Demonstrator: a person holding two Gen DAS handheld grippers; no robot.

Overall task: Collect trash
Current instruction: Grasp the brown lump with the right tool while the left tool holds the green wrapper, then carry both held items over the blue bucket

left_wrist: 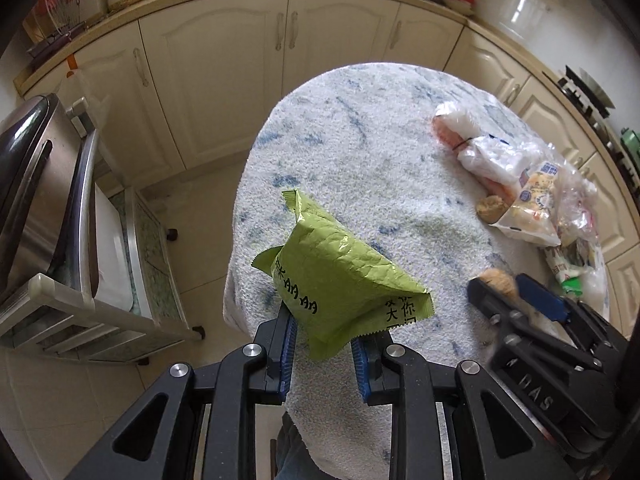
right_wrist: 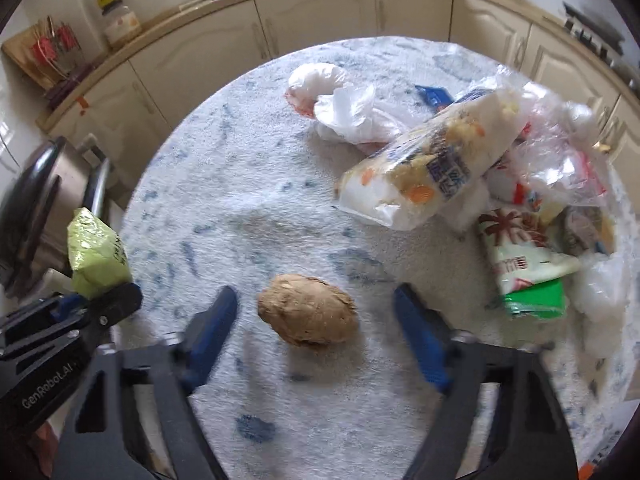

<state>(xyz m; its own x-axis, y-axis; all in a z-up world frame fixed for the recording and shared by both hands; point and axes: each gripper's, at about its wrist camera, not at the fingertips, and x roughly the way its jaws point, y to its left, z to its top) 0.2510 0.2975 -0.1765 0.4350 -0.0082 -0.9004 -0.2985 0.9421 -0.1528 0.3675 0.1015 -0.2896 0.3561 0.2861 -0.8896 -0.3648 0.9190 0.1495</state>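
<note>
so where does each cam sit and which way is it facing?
Left wrist: on the left gripper, angled down over the table's left edge; its fingers pinch a green wrapper.
Right wrist: on the right gripper, angled down at a brown lump; its fingers straddle it, not touching.
Shared: table, wrapper, lump, trash pile, each other's gripper.

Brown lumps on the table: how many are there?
2. One brown lump lies between the right gripper's open fingers; another beside the wrapper pile. More may be hidden.
</note>
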